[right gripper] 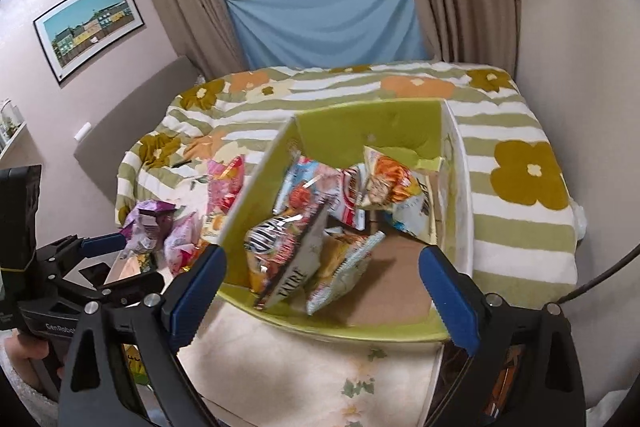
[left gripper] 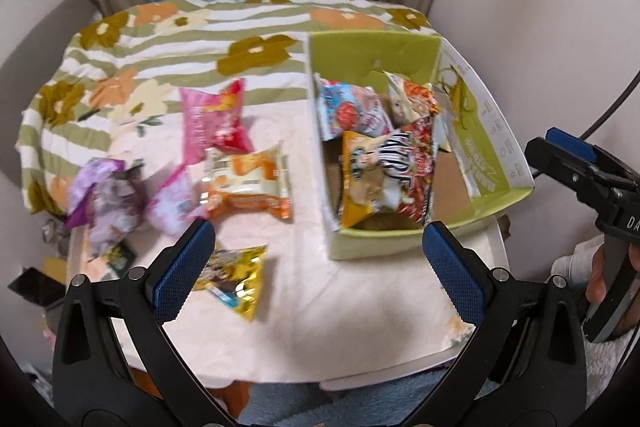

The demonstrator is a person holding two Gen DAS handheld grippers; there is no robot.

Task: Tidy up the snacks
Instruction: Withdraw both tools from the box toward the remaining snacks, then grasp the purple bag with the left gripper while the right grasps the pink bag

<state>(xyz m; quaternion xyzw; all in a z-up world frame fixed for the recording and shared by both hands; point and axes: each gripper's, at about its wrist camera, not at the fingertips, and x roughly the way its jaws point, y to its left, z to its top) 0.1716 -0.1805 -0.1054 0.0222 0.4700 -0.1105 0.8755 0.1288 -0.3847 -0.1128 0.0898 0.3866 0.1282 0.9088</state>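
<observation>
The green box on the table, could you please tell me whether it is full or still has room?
Still has room. The green box holds several snack packets, but bare cardboard floor shows at its right.

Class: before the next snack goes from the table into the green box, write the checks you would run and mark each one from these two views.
1. Left gripper open and holding nothing: ok.
2. Right gripper open and holding nothing: ok.
3. Green cardboard box open at the top, bare floor on its right side: ok.
4. Loose packets within view, such as the orange-and-white snack packet and yellow foil packet: ok.
5. Count of loose packets: cannot tell, the picture is blurred.
</observation>
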